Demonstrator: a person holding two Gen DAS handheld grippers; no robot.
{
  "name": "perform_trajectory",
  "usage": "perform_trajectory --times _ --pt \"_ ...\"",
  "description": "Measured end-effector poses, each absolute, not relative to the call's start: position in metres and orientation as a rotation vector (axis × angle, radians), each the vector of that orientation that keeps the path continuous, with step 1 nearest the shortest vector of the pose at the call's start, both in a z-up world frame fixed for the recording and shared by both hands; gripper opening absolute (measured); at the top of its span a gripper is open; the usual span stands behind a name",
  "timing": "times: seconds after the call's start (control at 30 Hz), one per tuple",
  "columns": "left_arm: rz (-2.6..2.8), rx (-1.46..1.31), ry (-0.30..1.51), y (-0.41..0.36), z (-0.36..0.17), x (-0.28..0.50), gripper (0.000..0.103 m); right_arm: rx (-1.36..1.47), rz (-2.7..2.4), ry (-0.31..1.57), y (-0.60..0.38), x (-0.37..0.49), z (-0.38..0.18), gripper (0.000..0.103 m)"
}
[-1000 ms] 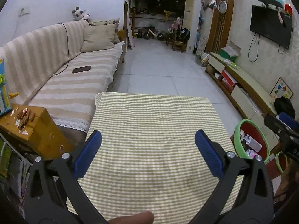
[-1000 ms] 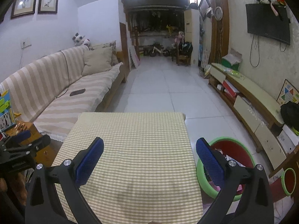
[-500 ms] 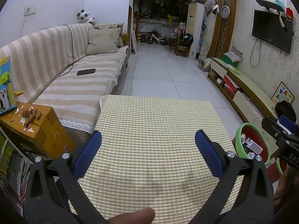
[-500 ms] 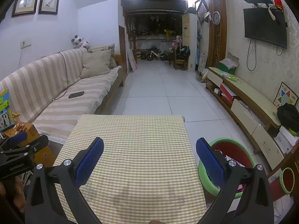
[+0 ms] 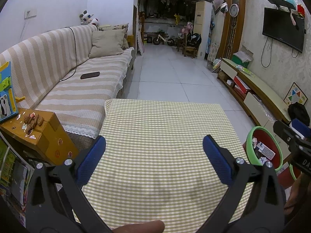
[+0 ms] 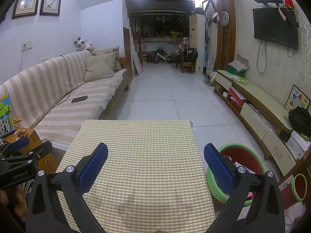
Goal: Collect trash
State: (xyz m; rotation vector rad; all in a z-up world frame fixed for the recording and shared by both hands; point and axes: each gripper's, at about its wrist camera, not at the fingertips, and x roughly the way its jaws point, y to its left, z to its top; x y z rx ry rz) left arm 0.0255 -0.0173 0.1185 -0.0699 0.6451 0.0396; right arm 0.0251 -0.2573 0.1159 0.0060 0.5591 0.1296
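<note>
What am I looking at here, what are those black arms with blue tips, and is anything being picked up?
Those are two hand-held grabbers, each carrying a wide-angle camera that looks out along its own two fingers. One picture comes from the left gripper, the other from the right gripper. Both are open and hold nothing. Each also shows in the other's picture, at the edge. Below them is a table with a checked cloth, and I see nothing lying on it. To its right on the floor stands a red bin with a green rim, already holding scraps. To the left, a wooden box carries small bits.
</note>
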Motion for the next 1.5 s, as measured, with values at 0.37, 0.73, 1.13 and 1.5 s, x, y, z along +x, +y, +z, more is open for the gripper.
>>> perform_trajectory --times 0.37,0.73,1.13,1.5 --pt "0.040 -0.068 0.648 -0.017 0.118 0.026 0.098 0.006 0.130 0.561 -0.256 0.022 0.117 0.096" --pt "0.050 -0.062 0.656 -0.025 0.117 0.022 0.098 0.008 0.126 0.573 -0.253 0.023 0.114 0.096" --pt "0.064 -0.072 0.620 -0.020 0.118 0.020 0.098 0.009 0.126 0.580 -0.253 0.023 0.112 0.096" --pt "0.072 -0.046 0.603 -0.025 0.123 0.019 0.098 0.010 0.125 0.582 -0.255 0.023 0.111 0.096"
